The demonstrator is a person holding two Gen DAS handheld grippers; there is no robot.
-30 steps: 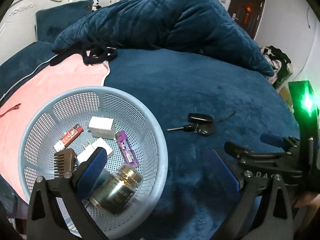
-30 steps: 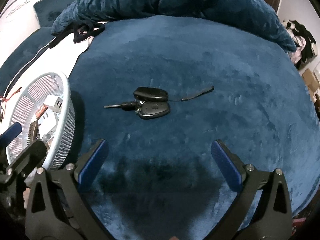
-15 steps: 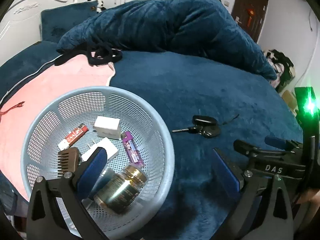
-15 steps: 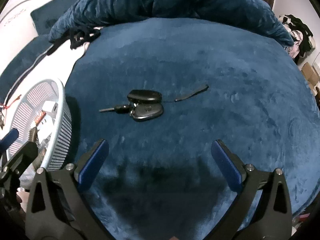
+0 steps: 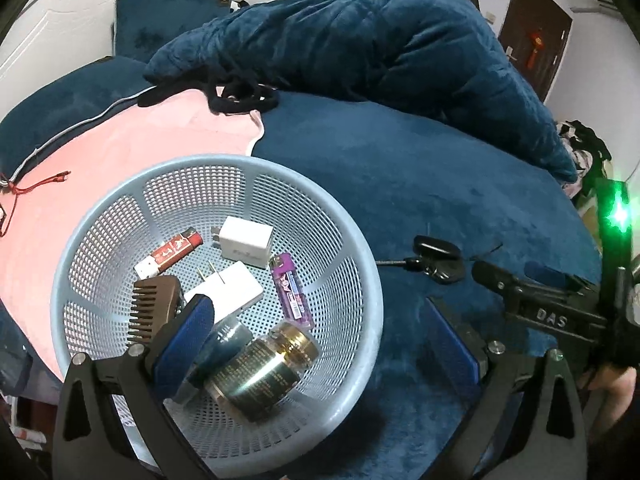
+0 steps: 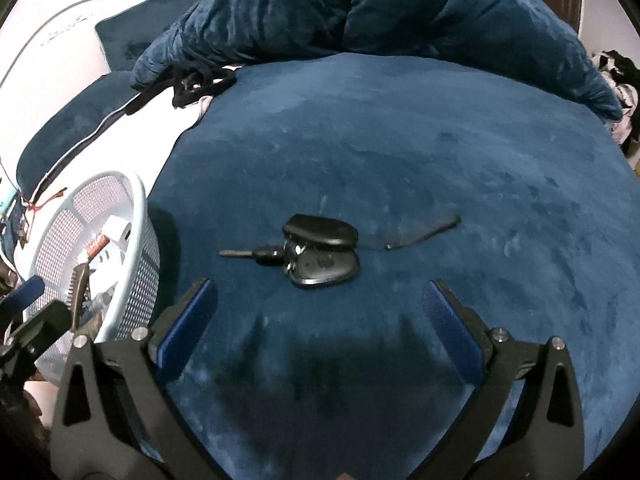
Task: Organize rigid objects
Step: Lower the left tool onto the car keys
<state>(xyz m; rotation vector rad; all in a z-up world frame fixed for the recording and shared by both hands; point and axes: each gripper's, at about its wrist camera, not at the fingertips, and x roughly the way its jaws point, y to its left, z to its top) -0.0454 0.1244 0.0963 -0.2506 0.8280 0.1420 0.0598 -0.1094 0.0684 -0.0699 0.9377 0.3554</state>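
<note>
Low in frame, the right gripper (image 6: 320, 312) gapes wide and empty toward the keys (image 6: 316, 254); the left gripper (image 5: 320, 332), equally open and empty, probably waits above the basket (image 5: 362, 264)

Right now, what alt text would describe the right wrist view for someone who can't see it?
A black car key set lies on a dark blue bedspread, ahead of the open right gripper, which holds nothing. A pale blue mesh basket sits at the left edge.
</note>
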